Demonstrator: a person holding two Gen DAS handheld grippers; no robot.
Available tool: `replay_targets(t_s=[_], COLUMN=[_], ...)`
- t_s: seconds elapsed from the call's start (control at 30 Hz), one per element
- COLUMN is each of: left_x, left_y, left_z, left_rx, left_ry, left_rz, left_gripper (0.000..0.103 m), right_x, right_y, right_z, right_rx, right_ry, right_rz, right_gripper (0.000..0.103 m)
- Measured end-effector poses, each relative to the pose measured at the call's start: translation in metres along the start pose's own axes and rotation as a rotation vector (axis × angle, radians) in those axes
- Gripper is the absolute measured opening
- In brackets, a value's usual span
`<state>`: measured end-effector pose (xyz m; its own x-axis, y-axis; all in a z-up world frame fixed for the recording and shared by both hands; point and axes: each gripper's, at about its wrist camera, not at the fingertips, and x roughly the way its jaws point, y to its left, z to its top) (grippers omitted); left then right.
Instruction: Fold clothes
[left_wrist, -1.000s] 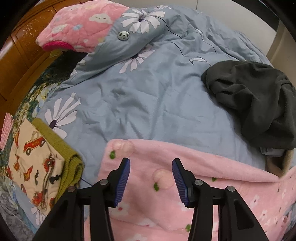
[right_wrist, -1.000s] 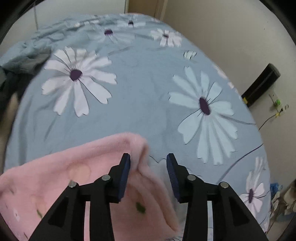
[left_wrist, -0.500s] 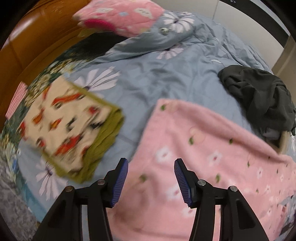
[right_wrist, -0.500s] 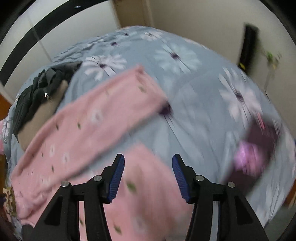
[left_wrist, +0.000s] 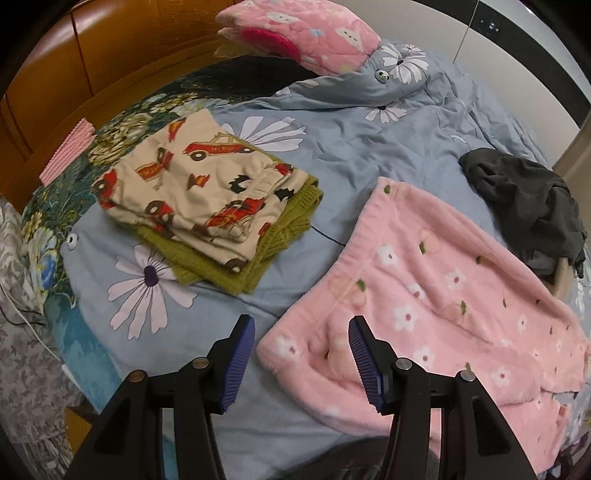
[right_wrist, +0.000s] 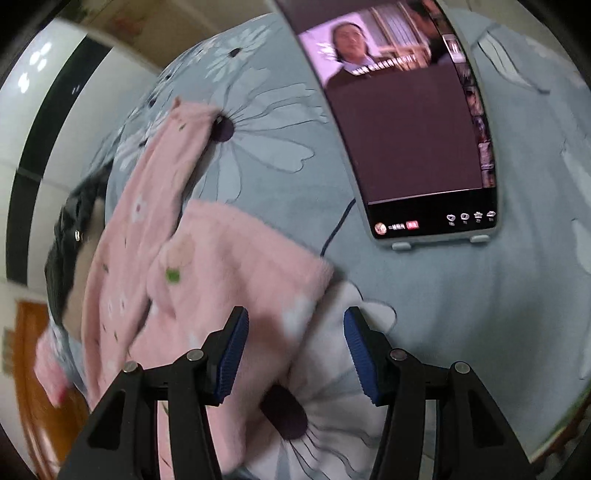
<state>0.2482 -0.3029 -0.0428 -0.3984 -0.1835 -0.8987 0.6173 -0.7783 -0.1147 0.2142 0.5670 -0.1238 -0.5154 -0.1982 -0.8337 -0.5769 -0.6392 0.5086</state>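
A pink fleece garment (left_wrist: 443, 288) with small flowers lies spread on the blue daisy duvet (left_wrist: 369, 147). My left gripper (left_wrist: 301, 325) hovers open above its near left corner, and nothing is pinched between the blue pads. In the right wrist view the same pink garment (right_wrist: 229, 266) appears blurred, one long part stretching away. My right gripper (right_wrist: 295, 315) is open over its near edge, and the fabric lies below the fingers, not gripped.
A folded car-print garment (left_wrist: 199, 192) sits on a folded green knit (left_wrist: 229, 273) at the left. A crumpled dark grey garment (left_wrist: 528, 206) lies at the right. A pink pillow (left_wrist: 306, 33) and wooden headboard (left_wrist: 74, 74) are behind. A lit tablet (right_wrist: 413, 147) lies on the duvet.
Both grippers have drawn back from the pink garment's far edge, which now lies flat. The right gripper has let go of the fabric, opened wider and rolled. The tablet has come into view.
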Motion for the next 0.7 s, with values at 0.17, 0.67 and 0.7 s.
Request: replay_targets(t_s=[0.17,0.67,0.7], left_x=[-0.012,-0.05,-0.049], left_y=[0.008,0.032,0.033], left_z=[-0.011,-0.058,-0.059], left_rx=[-0.011,-0.044,-0.042], left_ry=[-0.001,0.003,0.01], left_rz=[0.015,0.096,0.094], left_gripper=[0.057,0.058,0.058], right_x=[0.003,-0.06,-0.061], right_y=[0.013,-0.047,-0.048], right_z=[-0.001,0.002,0.001], right_rx=[-0.046,-0.103,-0.107], right_ry=[-0.003,-0.156,-0.147], right_rz=[0.03,-0.113,-0.126], right_gripper=[0.009,0.003,0.003])
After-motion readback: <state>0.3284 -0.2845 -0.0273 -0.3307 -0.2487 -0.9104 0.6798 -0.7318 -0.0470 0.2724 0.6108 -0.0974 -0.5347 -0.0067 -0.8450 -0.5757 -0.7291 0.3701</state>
